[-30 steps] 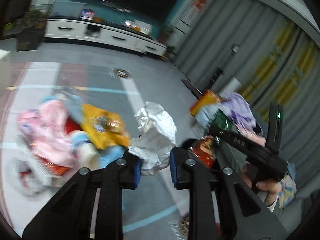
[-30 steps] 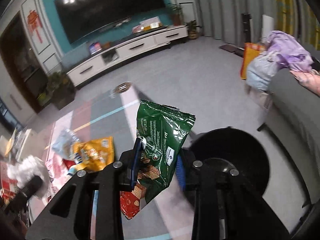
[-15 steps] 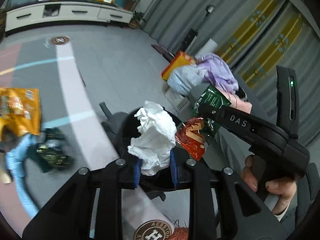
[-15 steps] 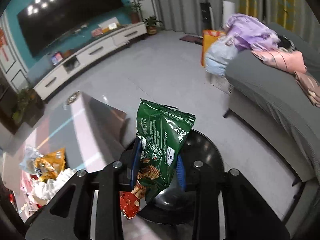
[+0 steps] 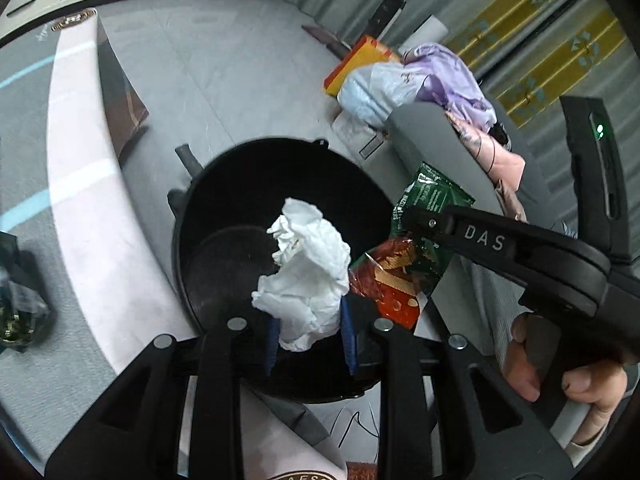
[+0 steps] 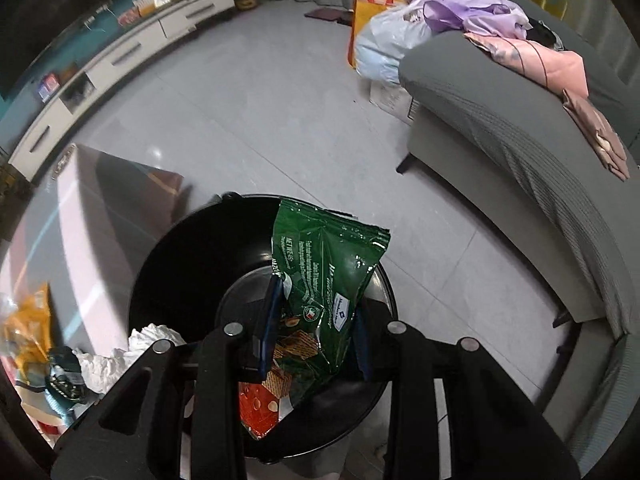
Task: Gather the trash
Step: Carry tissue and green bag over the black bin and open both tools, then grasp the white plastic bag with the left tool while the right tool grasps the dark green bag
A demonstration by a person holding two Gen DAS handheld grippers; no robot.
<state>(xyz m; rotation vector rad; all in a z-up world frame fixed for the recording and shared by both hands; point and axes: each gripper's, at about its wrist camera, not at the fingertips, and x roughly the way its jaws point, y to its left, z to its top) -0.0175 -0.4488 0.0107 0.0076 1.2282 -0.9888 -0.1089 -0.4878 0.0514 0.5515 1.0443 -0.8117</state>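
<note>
Over the black bin, left wrist view: left claw is clamped on a crumpled white tissue, blue pads tight on its lower part, the wad hanging above the bin's open mouth. Bin stands on the floor just off the worktop edge. Right claw comes in from the right, a hand on its grip, holding a green and red snack bag that touches the tissue's right side, over the bin's right rim. Grey sofa behind it carries purple and pink clothes; a dark wrapper lies on the worktop at the left edge.

Right wrist view: right claw is closed on the snack bag, pads pinching its middle, green top standing up, red bottom hanging below. Bag sits directly above the bin opening. Tissue shows at lower left, over the bin's left rim. Orange packets lie on the worktop beyond it.
</note>
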